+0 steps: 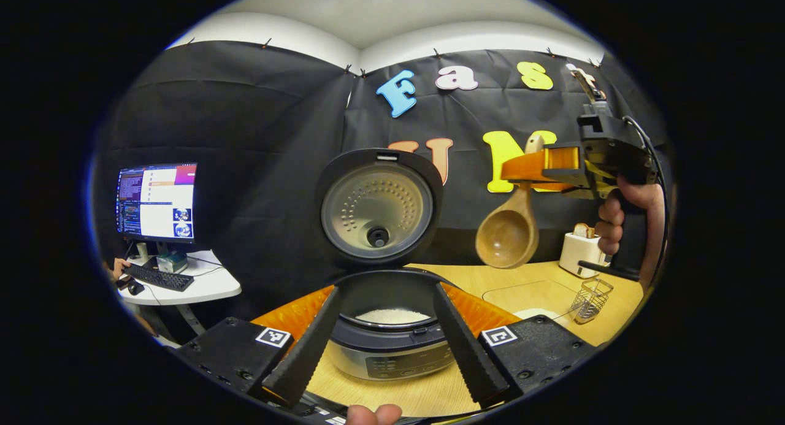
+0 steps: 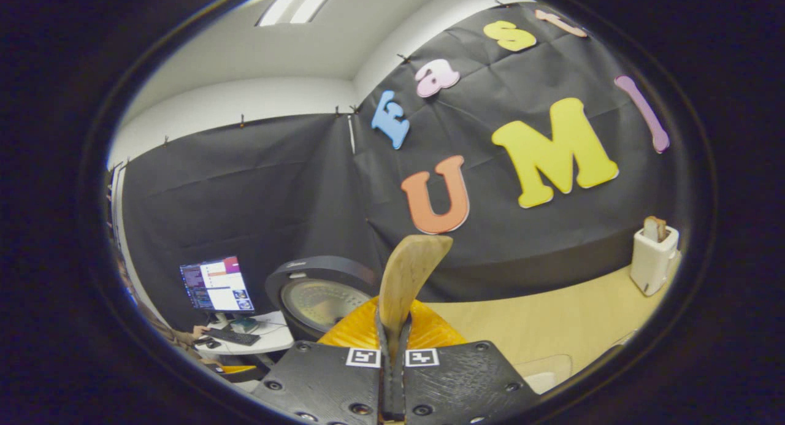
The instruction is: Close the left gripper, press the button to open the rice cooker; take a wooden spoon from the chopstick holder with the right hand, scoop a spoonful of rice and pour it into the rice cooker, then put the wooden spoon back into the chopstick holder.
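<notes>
My left tool [image 1: 383, 345] stands wide open with nothing between its fingers, and straight ahead of it I see the rice cooker [image 1: 386, 345] on the bench [image 1: 527, 284]. Its lid [image 1: 378, 205] is up, and white rice [image 1: 392, 316] lies in the inner pot. Ahead and to the right of this tool, higher up, the right tool [image 1: 552, 167] holds the wooden spoon [image 1: 509, 232]; the bowl hangs downward and looks empty. Below it, the wire chopstick holder [image 1: 590, 299] sits on the bench near a white toaster [image 1: 579, 250].

From the right gripper view, my right tool [image 2: 392, 357] is clamped tight on the wooden spoon [image 2: 408, 278], whose handle end rises just ahead between the fingers. The cooker's raised lid [image 2: 316, 299] lies ahead to the left, the toaster [image 2: 653, 256] far right.
</notes>
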{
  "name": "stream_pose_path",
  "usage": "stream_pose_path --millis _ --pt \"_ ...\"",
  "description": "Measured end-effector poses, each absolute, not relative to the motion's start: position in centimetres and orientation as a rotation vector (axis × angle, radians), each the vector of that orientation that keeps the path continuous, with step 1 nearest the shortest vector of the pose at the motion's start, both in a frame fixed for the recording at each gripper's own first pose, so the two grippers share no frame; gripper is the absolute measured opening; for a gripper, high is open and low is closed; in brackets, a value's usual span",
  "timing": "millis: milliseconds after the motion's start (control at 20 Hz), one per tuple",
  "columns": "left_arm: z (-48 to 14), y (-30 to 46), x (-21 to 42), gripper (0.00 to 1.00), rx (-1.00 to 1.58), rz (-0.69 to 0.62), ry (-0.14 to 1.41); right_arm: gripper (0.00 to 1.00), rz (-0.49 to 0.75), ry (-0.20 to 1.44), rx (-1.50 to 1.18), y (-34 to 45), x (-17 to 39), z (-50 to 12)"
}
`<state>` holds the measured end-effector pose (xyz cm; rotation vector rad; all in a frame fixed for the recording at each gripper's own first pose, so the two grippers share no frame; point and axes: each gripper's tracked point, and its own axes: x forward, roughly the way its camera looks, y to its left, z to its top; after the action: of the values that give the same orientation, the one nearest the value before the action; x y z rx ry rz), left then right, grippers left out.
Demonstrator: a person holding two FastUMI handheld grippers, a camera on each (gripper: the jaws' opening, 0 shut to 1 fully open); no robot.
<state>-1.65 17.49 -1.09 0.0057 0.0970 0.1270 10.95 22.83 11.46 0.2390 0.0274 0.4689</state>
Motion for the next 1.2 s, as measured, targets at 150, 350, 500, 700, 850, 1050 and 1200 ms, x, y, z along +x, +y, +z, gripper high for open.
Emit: stream_pose_path --millis 150,350,500,700,850,1050,1200 --pt "-1.4 16.4 -1.2 0.97 0.008 0.119 0.105 0.0 0.359 -0.011 0.23 16.0 10.4 11.7" --pt "-1.4 15.5 -0.9 0.97 0.032 0.116 0.098 0.0 0.205 -0.029 0.259 6.8 10.1 11.1" --pt "-1.4 14.9 -0.8 0.97 0.04 0.105 0.094 0.0 0.092 -0.018 0.295 0.6 10.4 9.9" --pt "-1.2 14.3 -0.7 0.96 0.047 0.098 0.089 0.0 -0.026 -0.009 0.293 -4.9 10.4 7.9" --pt "-1.1 14.1 -0.7 0.96 0.05 0.094 0.087 0.0 -0.066 0.009 0.284 -6.2 11.3 5.9" --pt "-0.7 14.0 -0.9 0.96 0.048 0.088 0.078 0.0 -0.118 0.034 0.264 -7.8 12.7 2.8" --pt "-0.5 13.9 -1.1 0.97 0.037 0.082 0.075 0.0 -0.149 0.05 0.244 -8.5 13.6 0.4"
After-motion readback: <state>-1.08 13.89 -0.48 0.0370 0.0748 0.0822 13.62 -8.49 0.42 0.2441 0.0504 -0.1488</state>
